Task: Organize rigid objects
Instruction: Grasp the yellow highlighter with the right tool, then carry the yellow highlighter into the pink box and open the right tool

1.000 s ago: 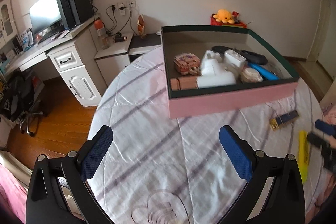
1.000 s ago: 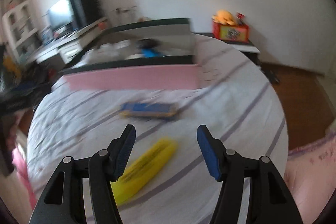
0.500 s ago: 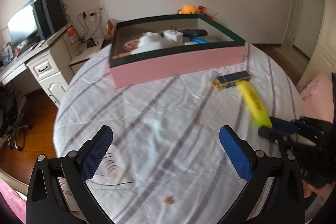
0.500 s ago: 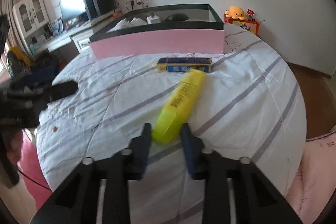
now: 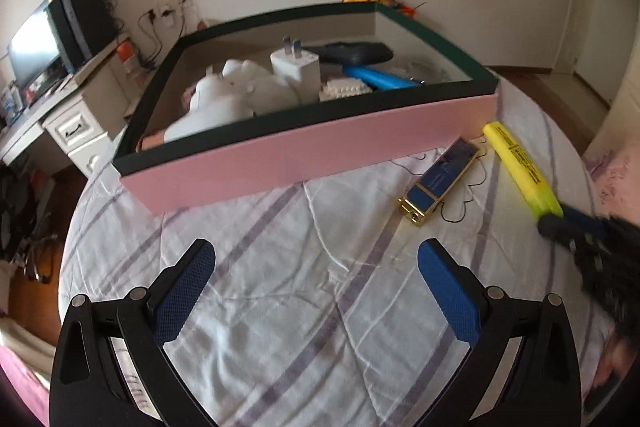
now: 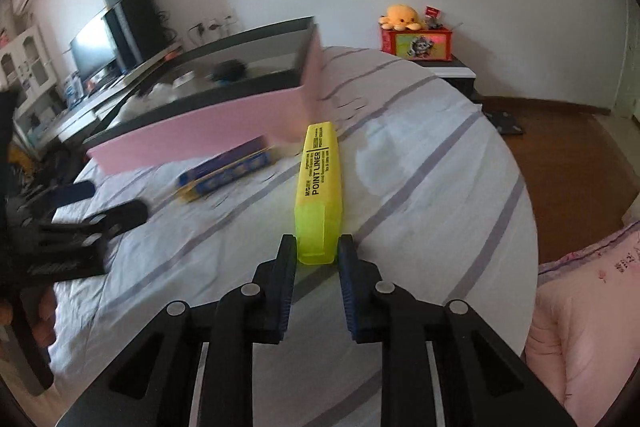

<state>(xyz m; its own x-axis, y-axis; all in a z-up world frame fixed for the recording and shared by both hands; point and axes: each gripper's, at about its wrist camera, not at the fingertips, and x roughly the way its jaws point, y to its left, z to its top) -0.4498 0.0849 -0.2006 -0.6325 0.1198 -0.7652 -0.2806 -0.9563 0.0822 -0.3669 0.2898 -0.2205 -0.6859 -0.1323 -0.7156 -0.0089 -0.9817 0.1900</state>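
Two grippers, right gripper (image 6: 317,253) jaws clamped on yellow highlighter (image 6: 319,193), left gripper (image 5: 316,267) jaws wide, empty

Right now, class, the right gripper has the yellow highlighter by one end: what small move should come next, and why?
Probably lift the highlighter clear of the cloth and carry it toward the box. The right gripper is shut on its near end, the far end points at the box's pink wall, and other items already lie inside. The left gripper hangs open and holds nothing.
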